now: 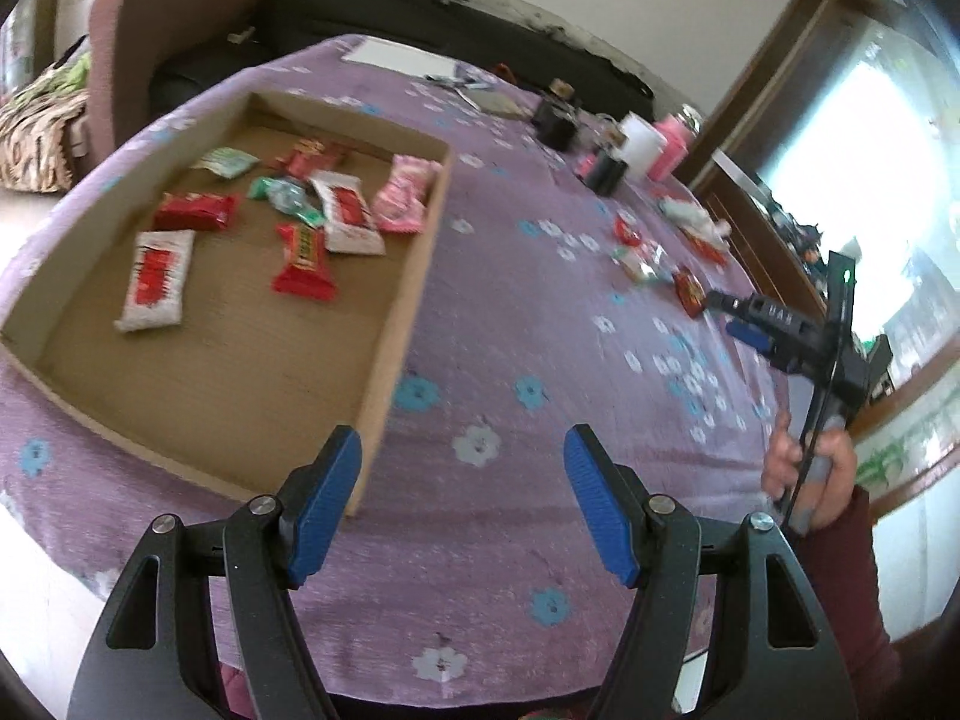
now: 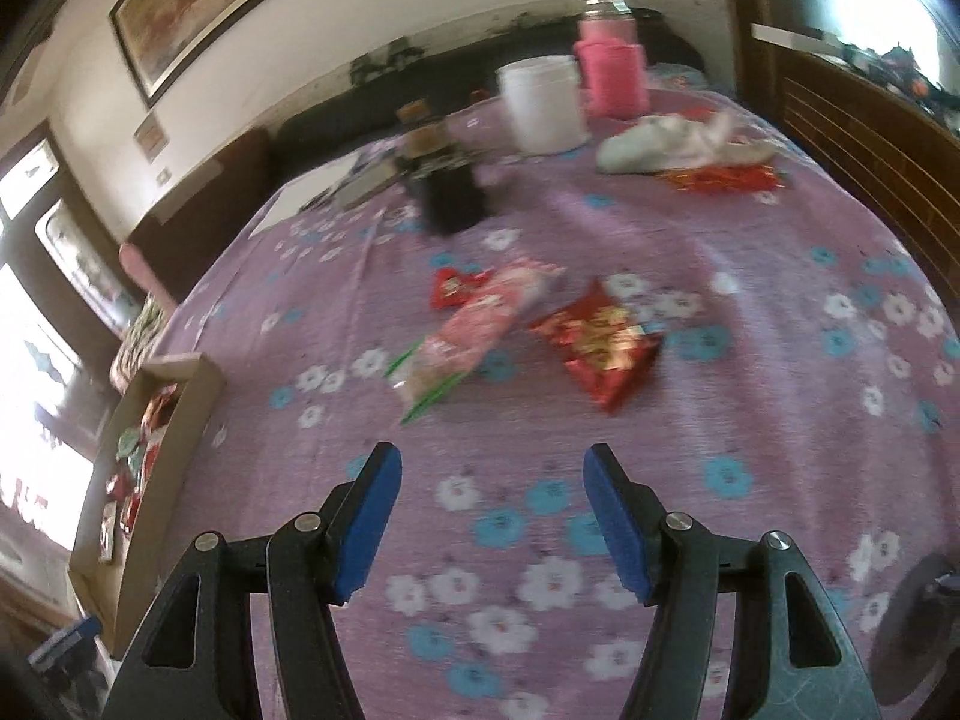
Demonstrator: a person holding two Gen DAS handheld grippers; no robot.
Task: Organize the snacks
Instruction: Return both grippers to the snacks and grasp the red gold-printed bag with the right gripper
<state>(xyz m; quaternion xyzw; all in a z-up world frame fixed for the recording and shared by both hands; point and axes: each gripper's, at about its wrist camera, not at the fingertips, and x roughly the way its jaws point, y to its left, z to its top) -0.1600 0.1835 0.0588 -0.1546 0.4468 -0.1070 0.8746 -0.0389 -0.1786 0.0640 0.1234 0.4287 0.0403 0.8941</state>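
A shallow cardboard box (image 1: pixel 414 276) on the purple flowered cloth holds several wrapped snacks, red, white, pink and green. My left gripper (image 1: pixel 462 450) hovers open and empty over the cloth by the box's near right corner. In the right wrist view, a red and gold snack packet (image 2: pixel 600 342), a long pink packet (image 2: pixel 474 324) and a small red packet (image 2: pixel 453 288) lie loose on the cloth. My right gripper (image 2: pixel 495 468) stands open and empty above the cloth, short of those packets. The box (image 2: pixel 180 414) shows at the left edge there. In the left wrist view the right gripper (image 1: pixel 729 315) reaches toward loose snacks (image 1: pixel 645 258).
At the table's far end stand a white tub (image 2: pixel 543 105), a pink-sleeved bottle (image 2: pixel 612 66), a dark jar (image 2: pixel 447 192) and a crumpled white bag (image 2: pixel 672 144). Papers (image 1: pixel 402 57) lie at the far side. A wooden chair back (image 2: pixel 870 156) borders the right edge. A hand (image 1: pixel 810 474) grips the right tool.
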